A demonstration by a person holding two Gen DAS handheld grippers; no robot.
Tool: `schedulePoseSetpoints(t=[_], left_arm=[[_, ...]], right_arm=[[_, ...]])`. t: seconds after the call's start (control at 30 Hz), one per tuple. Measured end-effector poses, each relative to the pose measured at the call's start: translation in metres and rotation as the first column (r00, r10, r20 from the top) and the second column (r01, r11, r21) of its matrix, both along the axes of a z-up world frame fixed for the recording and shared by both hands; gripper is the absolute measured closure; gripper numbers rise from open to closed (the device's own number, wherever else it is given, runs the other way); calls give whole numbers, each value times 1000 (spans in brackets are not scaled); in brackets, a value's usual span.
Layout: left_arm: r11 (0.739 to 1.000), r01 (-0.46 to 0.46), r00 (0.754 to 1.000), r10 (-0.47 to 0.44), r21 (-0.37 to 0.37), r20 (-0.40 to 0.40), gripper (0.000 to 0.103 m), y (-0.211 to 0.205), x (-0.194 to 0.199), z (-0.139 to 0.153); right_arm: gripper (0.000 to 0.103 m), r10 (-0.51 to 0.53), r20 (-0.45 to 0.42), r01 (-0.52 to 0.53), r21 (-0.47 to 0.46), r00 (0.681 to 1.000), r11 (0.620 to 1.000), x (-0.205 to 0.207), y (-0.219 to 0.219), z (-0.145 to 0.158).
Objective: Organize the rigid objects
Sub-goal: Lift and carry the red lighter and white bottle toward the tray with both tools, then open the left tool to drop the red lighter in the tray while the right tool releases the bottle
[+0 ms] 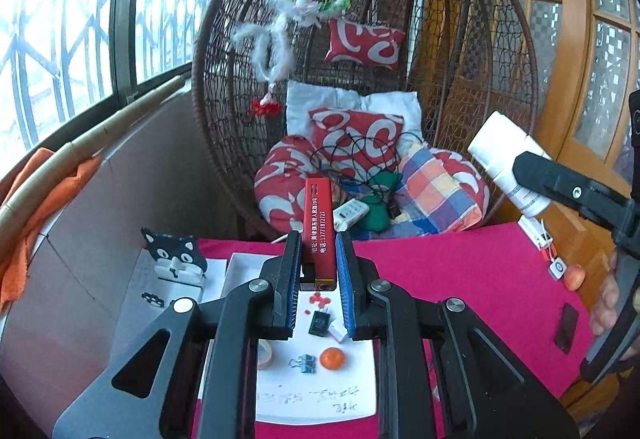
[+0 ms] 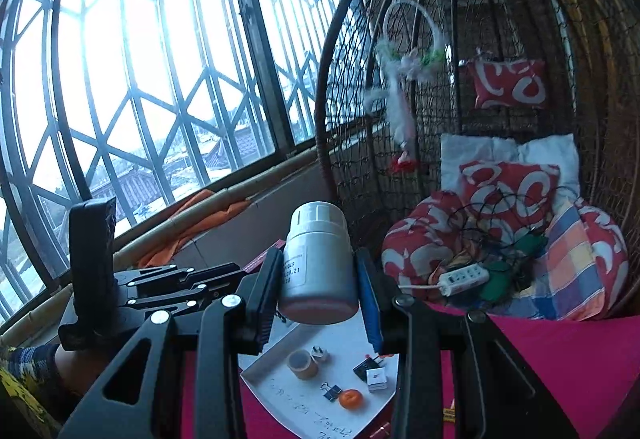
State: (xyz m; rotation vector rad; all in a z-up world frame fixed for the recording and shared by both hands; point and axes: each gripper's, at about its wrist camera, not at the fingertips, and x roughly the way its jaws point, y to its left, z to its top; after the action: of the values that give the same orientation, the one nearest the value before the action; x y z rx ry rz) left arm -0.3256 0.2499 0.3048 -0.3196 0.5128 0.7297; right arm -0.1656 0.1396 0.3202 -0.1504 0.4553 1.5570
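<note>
Magenta cloth-covered table (image 1: 460,279) under both; left gripper (image 1: 319,263) clamps a long red printed box (image 1: 318,227), right gripper (image 2: 318,275) a white cylindrical bottle (image 2: 318,259); only the left view shows a cat-faced holder (image 1: 174,259) at nine o'clock.

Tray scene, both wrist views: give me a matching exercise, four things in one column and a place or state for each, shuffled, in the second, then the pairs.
Things:
1. red box
2. white bottle
3. orange disc
4. power strip

Places or states:
A. lying on the white tray
B. held between the left gripper fingers
C. on the cushions in the wicker chair
D. held between the right gripper fingers

Pairs: 1-B, 2-D, 3-A, 4-C
</note>
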Motion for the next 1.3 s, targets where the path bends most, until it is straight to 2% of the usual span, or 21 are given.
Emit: schedulePoseSetpoints(t=[0.2, 0.43, 0.53, 0.63, 0.7, 0.87, 0.93, 1.03, 1.13, 1.3], left_arm=[[998, 11, 999, -14, -56, -50, 87, 32, 4, -30], [985, 32, 995, -48, -170, -91, 87, 66, 16, -83], [966, 40, 991, -71, -254, -113, 87, 82, 25, -110], [948, 39, 987, -86, -315, -137, 87, 95, 33, -137], [931, 40, 981, -104, -363, -161, 87, 102, 39, -156], [891, 47, 967, -154, -451, -204, 87, 105, 53, -195], [876, 20, 964, -145, -482, -223, 87, 109, 56, -208], [861, -4, 960, -140, -508, -244, 87, 110, 57, -220], [867, -5, 950, -151, -497, -272, 87, 106, 60, -224], [865, 3, 949, -160, -501, -271, 87, 104, 63, -222]], right_arm=[[67, 3, -32, -6, -88, 999, 996, 0, 35, -30], [67, -28, -90, 7, -229, 996, 973, 5, 71, -79], [67, -44, -97, 13, -301, 994, 953, 7, 86, -104], [67, -70, -158, 1, -396, 985, 918, 15, 100, -139], [67, -109, -209, -2, -472, 972, 882, 23, 107, -169], [67, -142, -188, 7, -580, 972, 814, 23, 111, -217], [67, -150, -184, 6, -612, 971, 791, 21, 114, -232], [67, -167, -199, 1, -641, 966, 767, 21, 118, -247], [67, -168, -199, -3, -651, 965, 759, 20, 122, -254], [67, -158, -195, -13, -669, 968, 743, 19, 135, -260]])
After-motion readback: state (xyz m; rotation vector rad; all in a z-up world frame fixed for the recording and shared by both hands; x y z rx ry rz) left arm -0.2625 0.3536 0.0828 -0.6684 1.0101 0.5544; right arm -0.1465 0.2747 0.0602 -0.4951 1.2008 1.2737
